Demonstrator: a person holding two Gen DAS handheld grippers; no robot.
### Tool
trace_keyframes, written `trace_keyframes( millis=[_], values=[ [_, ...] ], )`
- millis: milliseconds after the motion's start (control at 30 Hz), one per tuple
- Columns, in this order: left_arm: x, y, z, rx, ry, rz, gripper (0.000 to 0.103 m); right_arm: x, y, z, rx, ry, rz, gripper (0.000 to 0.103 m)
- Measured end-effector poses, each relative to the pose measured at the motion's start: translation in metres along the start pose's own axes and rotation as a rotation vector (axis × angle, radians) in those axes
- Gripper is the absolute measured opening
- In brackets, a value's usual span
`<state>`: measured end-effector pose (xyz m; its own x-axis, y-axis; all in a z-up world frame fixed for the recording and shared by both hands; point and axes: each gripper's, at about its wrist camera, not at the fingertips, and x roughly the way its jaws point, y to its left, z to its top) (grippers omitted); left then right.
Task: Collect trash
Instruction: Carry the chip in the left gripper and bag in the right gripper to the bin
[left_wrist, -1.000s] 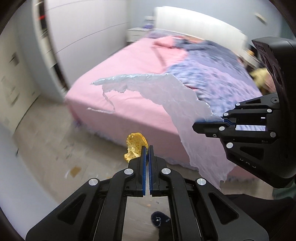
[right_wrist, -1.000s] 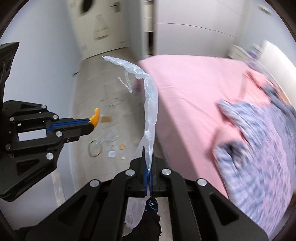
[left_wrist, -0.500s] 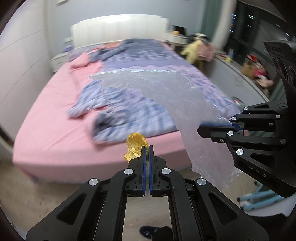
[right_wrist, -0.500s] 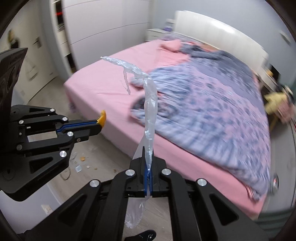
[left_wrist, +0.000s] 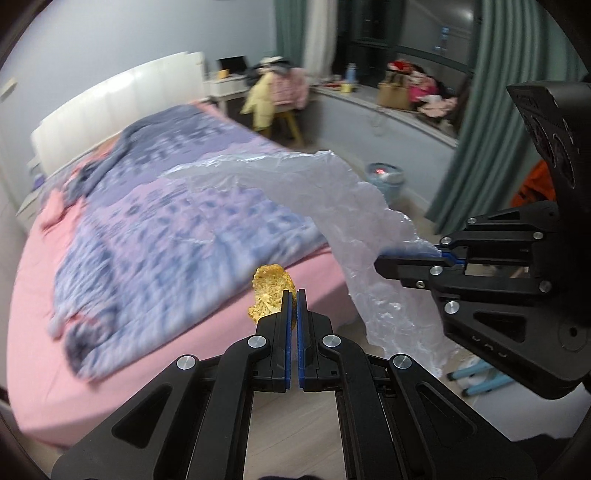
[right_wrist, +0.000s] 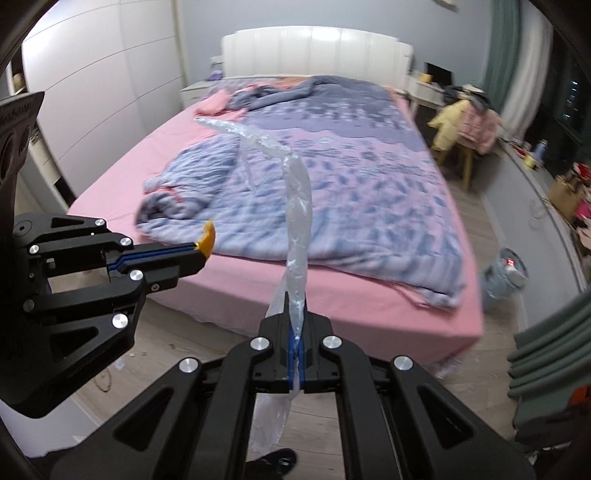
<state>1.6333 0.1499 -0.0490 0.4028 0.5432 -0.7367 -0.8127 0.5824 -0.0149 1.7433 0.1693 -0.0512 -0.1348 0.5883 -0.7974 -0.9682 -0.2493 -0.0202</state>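
Here, the left gripper (left_wrist: 292, 295) has its jaws pressed together on a small yellow-orange scrap (left_wrist: 271, 295) that looks like a bit of peel. The scrap sticks up past the tips, in the air in front of the bed (left_wrist: 92, 376). The right gripper (right_wrist: 295, 317) has its jaws pinched tight on a clear plastic bag (right_wrist: 297, 236). From the right camera the bag looks like a thin twisted strip. It rises from the jaws, bends over the bed, and a loose end hangs down below the jaws. From the left camera the same bag spreads out like a wide, crinkled sheet in front of the bed. The two grippers are near each other, side by side, but they do not touch. The bed has a pink sheet and a rumpled purple blanket (right_wrist: 332, 177) on top, with a white headboard (right_wrist: 314, 51) at the far end. A small round bin (right_wrist: 506, 275) stands on the wood floor past the far corner of the bed. A chair piled with clothes (right_wrist: 465, 118) stands beside the bed, near the green curtains (left_wrist: 506, 122). Little crumbs (right_wrist: 140, 354) lie on the floor near the foot of the bed.
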Motion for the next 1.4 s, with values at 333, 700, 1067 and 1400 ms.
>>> trace_keyframes(
  millis=[333,700,1067,1400],
  values=[
    [0.086,-0.179,0.088,0.257,0.018,-0.259,0.001,-0.048,-0.172,-0.068,0.292,0.017,-0.214,0.003],
    [0.196,-0.283,0.196,0.446,0.002,-0.471,0.001,-0.055,-0.306,-0.095,0.558,0.084,-0.425,0.003],
    [0.268,-0.388,0.286,0.633,-0.001,-0.605,0.001,-0.066,-0.416,-0.109,0.755,0.031,-0.551,0.003],
    [0.37,-0.492,0.367,0.582,0.055,-0.553,0.001,-0.053,-0.584,-0.13,0.74,0.01,-0.519,0.003]
  ],
)
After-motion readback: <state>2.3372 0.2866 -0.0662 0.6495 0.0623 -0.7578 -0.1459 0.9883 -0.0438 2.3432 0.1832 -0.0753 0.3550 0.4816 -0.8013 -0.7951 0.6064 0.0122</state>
